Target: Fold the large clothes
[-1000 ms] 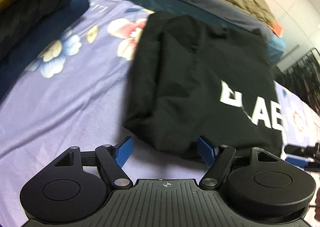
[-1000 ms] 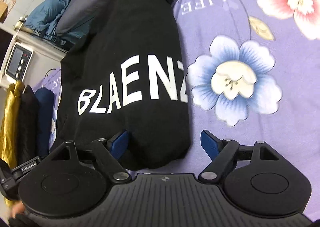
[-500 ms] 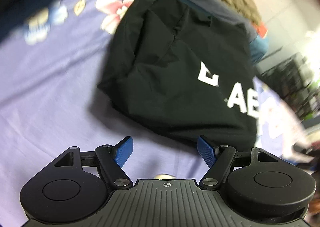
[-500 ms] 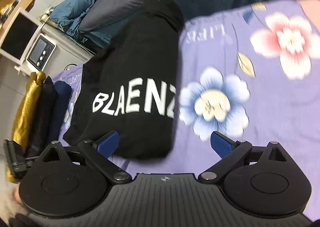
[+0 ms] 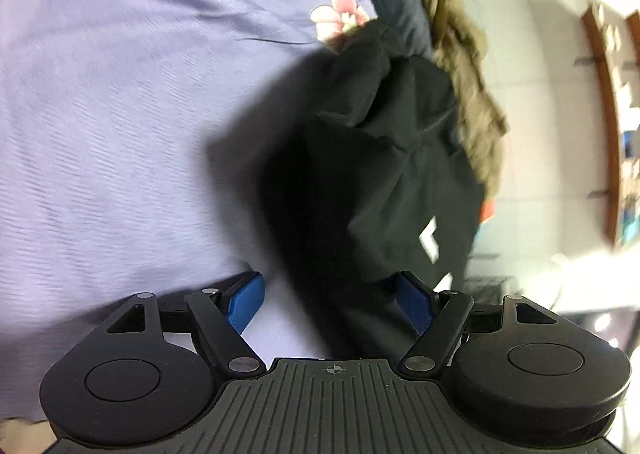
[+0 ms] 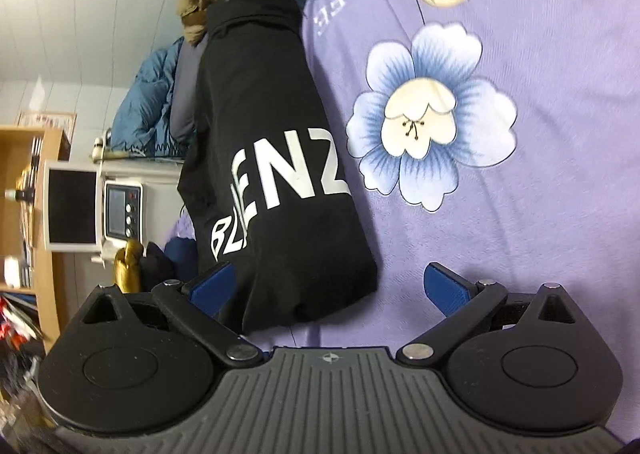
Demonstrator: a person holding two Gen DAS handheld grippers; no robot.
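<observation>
With the folded black cotton garment with white lettering (image 6: pixel 276 173) lying on the purple floral bedsheet (image 6: pixel 520 213), both released hand-held grippers, left (image 5: pixel 332 302) and right (image 6: pixel 326 286), should pinch its near edge squarely together.

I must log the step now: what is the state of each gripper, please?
Left gripper: open, jaws around the edge of the black garment, not clamping.
Right gripper: open, jaws just widened, garment edge between them, unpressed.
</observation>
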